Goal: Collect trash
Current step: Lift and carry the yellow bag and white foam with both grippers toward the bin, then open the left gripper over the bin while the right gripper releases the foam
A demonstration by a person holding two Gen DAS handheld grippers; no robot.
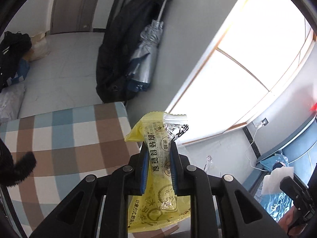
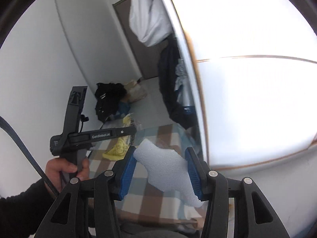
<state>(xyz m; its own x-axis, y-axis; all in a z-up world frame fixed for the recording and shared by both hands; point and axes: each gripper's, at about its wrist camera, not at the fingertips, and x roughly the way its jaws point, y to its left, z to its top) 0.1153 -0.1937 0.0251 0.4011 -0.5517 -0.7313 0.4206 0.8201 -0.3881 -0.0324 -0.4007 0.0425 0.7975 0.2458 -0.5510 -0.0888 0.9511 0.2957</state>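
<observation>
Left gripper (image 1: 158, 164) pinching yellow wrapper (image 1: 158, 158), right gripper (image 2: 161, 170) clamping white foam (image 2: 166, 170)

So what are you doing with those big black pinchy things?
A person is picking up trash with a gripper in each hand. The left gripper is shut on a yellow snack wrapper, held up over the checked blanket. The right gripper is clamped on a piece of white foam. Both pieces are off the bed and in the air. A blue plastic bag with white paper in it sits low by the window, maybe where the trash goes.
</observation>
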